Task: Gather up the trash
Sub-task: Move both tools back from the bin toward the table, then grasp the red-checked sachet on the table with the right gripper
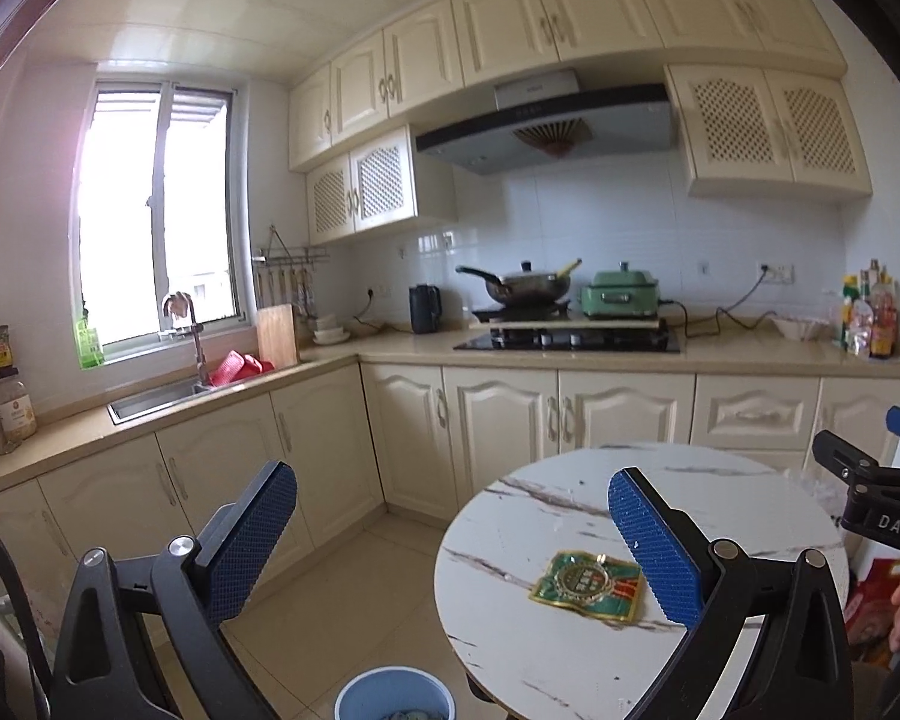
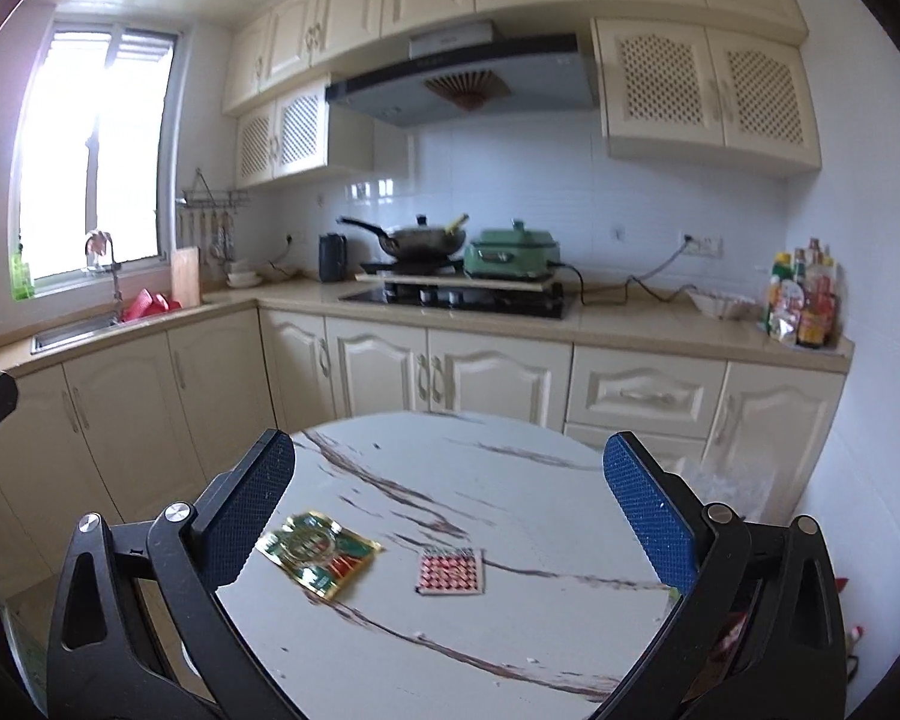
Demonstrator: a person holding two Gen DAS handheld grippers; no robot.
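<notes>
Evidently both grippers — left gripper [image 1: 453, 534] and right gripper [image 2: 450, 510] — hung spread and empty above the round table [image 2: 510, 630], lining up the green wrapper [image 2: 318, 555] and red checkered packet [image 2: 450, 570]; blue bin [image 1: 393, 693] waited below.

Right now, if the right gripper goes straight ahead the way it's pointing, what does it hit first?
Probably nothing on the tabletop. The right gripper, open, points over the round marble table, above the red checkered packet, toward the lower cabinets. Depth is unclear, so height above the table is uncertain.
</notes>
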